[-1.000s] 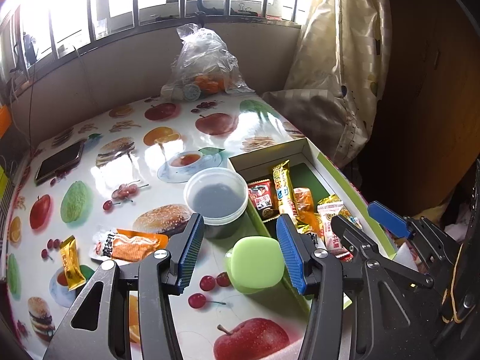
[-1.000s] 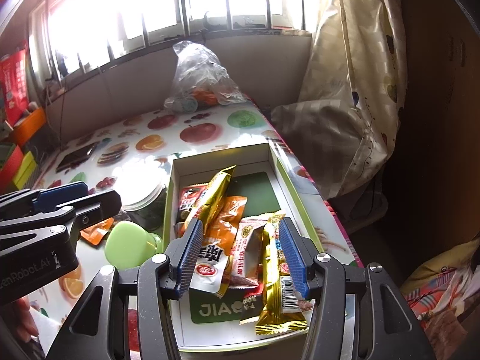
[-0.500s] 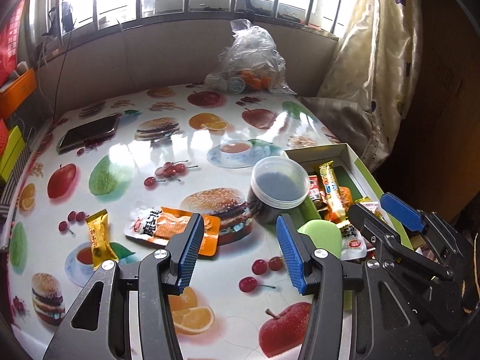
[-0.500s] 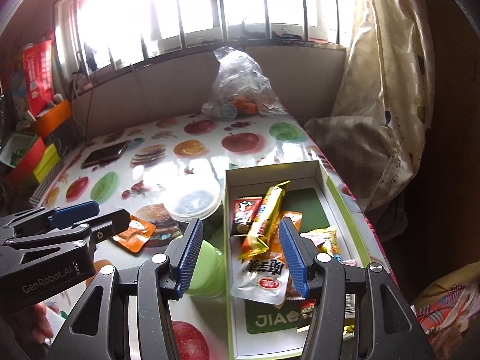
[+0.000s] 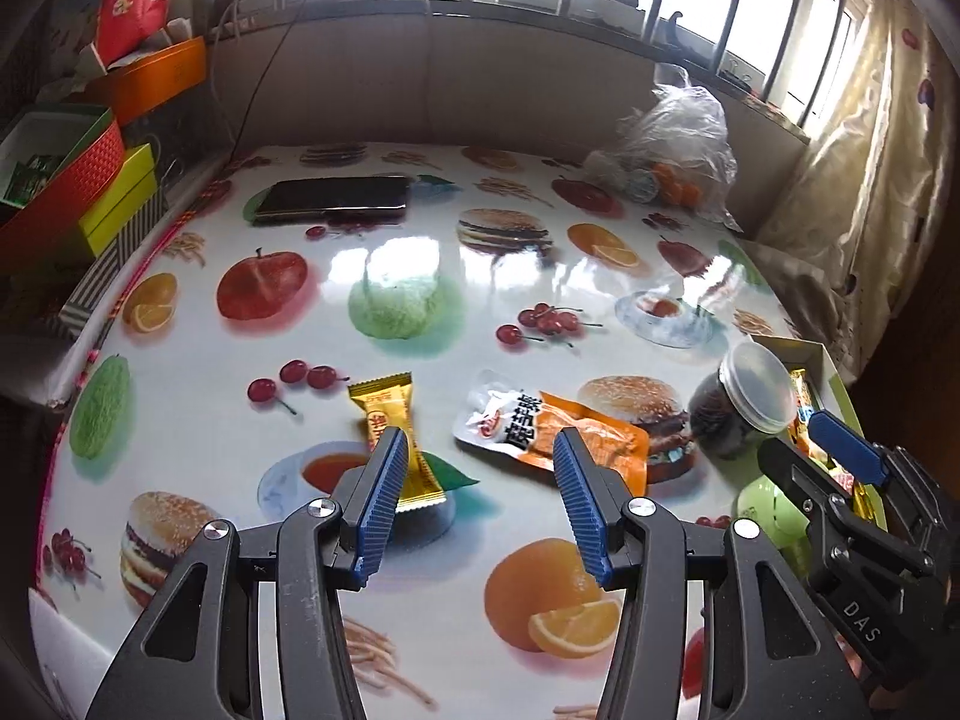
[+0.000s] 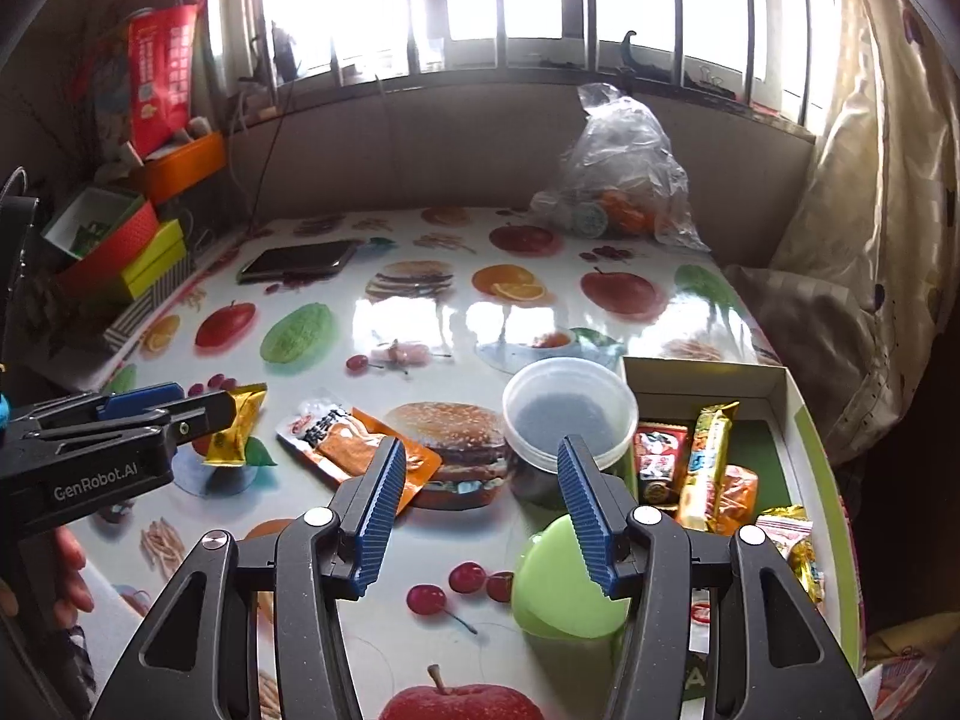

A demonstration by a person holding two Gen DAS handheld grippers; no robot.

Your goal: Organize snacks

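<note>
Two snacks lie loose on the fruit-print table: a yellow wrapped bar (image 5: pixel 390 426) (image 6: pixel 237 429) and an orange-and-white packet (image 5: pixel 552 429) (image 6: pixel 354 441). My left gripper (image 5: pixel 477 495) hovers open above the cloth between them, its left pad just over the bar's near end, nothing held. My right gripper (image 6: pixel 474 510) is open and empty, between the orange packet and a lidded clear jar (image 6: pixel 567 414) (image 5: pixel 744 405). A white box (image 6: pixel 804 420) with a green floor at the right holds several wrapped snacks (image 6: pixel 711 468). A green oval case (image 6: pixel 564 585) lies beside the box.
A phone (image 5: pixel 333 198) (image 6: pixel 297 258) lies at the far left of the table. A clear plastic bag (image 6: pixel 624 174) (image 5: pixel 672 150) sits at the far edge under the window. Orange, red and yellow boxes (image 6: pixel 132 240) stack off the left edge. A hand (image 6: pixel 69 564) holds the left tool.
Both grippers swung left, away from the box. The left one went from over the green case to above the two loose snacks; the right one from over the box to the jar and orange packet.
</note>
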